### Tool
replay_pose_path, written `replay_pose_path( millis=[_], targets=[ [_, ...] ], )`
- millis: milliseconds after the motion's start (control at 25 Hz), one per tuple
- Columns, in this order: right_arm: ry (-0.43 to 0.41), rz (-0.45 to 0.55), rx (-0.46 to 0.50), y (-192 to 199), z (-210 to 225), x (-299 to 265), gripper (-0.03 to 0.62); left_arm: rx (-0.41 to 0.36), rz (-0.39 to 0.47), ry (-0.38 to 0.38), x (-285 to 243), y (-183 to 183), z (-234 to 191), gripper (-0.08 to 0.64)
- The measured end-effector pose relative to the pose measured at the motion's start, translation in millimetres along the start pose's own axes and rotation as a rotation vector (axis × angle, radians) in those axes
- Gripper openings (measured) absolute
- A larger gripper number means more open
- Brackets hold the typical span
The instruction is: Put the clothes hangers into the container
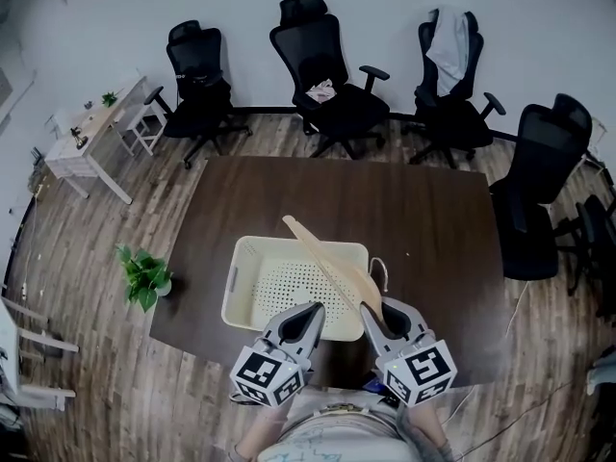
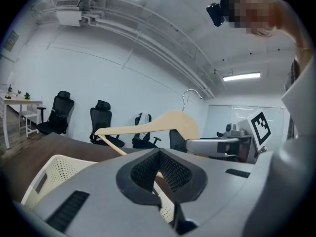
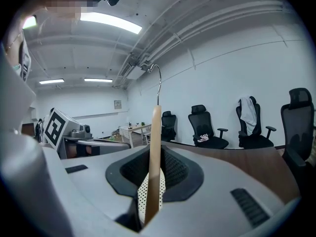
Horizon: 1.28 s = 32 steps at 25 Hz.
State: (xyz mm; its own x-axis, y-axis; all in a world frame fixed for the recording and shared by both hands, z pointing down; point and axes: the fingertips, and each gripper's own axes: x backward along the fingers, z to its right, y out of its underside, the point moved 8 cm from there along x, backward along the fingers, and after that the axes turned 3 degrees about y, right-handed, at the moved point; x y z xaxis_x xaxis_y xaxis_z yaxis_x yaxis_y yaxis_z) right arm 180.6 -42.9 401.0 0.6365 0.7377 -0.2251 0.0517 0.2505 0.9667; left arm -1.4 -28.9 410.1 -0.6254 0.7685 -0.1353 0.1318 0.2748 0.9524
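Observation:
A cream perforated basket [image 1: 252,250] stands on the dark wooden table [image 1: 423,219], near its front edge. My right gripper [image 1: 372,308] is shut on a light wooden clothes hanger [image 1: 327,258], which slants over the basket's right half; its wire hook [image 1: 381,269] points right. In the right gripper view the hanger [image 3: 154,152] stands edge-on between the jaws, with the basket [image 3: 148,194] below. My left gripper [image 1: 313,311] hovers shut over the basket's front rim, holding nothing. The left gripper view shows the hanger [image 2: 163,125] above the basket [image 2: 54,169], to the right of my left gripper [image 2: 159,155].
Several black office chairs [image 1: 327,75] ring the table's far and right sides; one carries a white garment [image 1: 450,46]. A potted plant [image 1: 144,275] sits on the floor at the left. A small white desk [image 1: 91,133] stands far left.

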Motion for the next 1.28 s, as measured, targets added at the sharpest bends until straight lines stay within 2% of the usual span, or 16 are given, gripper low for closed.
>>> replay_pose_path(
  millis=[560, 880, 1280],
  targets=[
    [0.054, -0.016, -0.013, 4, -28, -29, 0.060, -0.027, -0.049, 0.117, -2, -6, -37, 0.011],
    [0.088, -0.037, -0.030, 5, -47, -48, 0.060, -0.016, -0.061, 0.131, 8, -10, -66, 0.011],
    [0.092, -0.071, -0.027, 8, -59, -65, 0.060, -0.015, -0.069, 0.151, 16, -13, -83, 0.011]
  ],
)
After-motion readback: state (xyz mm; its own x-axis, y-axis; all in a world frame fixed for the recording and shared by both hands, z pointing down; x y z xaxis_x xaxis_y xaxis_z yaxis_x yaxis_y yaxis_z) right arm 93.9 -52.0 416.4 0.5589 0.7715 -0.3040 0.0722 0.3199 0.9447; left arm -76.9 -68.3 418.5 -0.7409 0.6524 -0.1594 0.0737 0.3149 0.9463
